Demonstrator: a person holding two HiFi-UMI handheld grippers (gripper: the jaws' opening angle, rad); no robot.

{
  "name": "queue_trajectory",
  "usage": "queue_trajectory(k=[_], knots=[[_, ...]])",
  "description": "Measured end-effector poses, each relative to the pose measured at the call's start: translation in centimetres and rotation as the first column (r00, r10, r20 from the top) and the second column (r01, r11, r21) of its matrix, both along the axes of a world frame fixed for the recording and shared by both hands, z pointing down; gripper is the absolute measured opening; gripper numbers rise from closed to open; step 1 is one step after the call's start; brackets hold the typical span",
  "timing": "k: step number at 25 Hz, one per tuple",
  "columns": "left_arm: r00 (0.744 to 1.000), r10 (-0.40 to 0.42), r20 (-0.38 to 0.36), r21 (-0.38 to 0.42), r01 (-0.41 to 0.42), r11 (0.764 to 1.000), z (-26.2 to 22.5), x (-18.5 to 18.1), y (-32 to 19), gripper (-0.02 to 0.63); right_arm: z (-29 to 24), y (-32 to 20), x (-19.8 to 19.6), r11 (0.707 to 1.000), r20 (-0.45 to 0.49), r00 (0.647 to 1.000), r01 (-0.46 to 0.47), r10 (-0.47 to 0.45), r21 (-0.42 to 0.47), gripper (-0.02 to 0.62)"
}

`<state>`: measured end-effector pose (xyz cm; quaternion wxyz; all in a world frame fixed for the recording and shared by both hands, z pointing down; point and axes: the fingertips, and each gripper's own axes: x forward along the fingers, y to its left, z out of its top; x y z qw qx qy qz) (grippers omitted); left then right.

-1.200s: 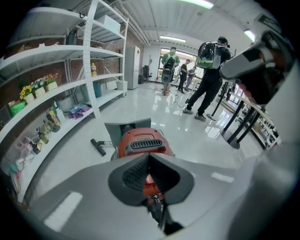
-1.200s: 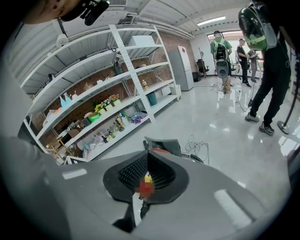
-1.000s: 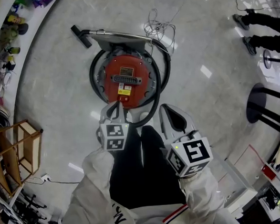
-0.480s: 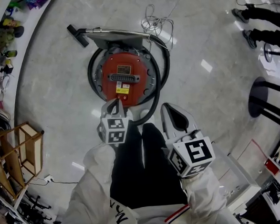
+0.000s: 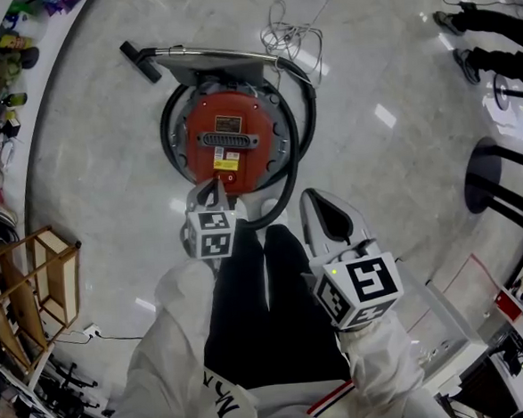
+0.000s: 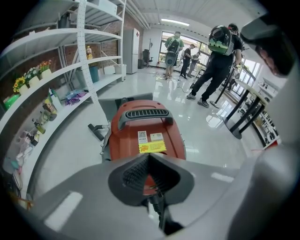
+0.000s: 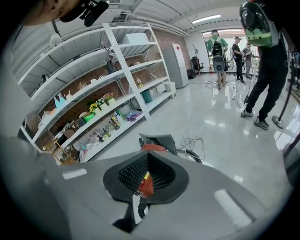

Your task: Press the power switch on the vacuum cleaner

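Observation:
A round red vacuum cleaner [image 5: 230, 143] stands on the pale floor, with a black handle [image 5: 230, 141] across its top and a yellow label [image 5: 225, 164] near its front edge. Its black hose [image 5: 279, 207] loops round it. My left gripper [image 5: 213, 188] is shut, its tip over the near rim of the red lid. In the left gripper view the vacuum [image 6: 145, 129] fills the middle, just beyond the left gripper [image 6: 149, 156]. My right gripper [image 5: 315, 202] is shut and held to the right of the hose, apart from the vacuum. The right gripper [image 7: 146, 153] faces the vacuum [image 7: 151, 149]. No switch is clearly visible.
The wand and floor nozzle [image 5: 138, 60] lie behind the vacuum, beside a loose white cable coil [image 5: 291, 39]. Stocked shelves [image 5: 2, 79] curve along the left, with a wooden rack [image 5: 34, 282] below. A black stool base [image 5: 485, 188] and people's legs [image 5: 491, 40] are at right.
The view has shifted slightly, so the vacuum sits a little higher in frame. My left gripper stays at the vacuum's near rim. The right gripper has hardly moved.

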<state>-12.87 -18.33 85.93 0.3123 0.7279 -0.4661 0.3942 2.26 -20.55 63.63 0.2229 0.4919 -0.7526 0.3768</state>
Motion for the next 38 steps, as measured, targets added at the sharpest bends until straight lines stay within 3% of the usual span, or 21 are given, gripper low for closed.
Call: queue_trajectory(k=[38], knots=[[1.000,-0.001,0.001,-0.073,0.001,0.997,2.1,0.0,0.3,0.000,1.1,0.0,-0.5,1.000,0.003,1.000,0.002,-0.002,-0.026,0.001]])
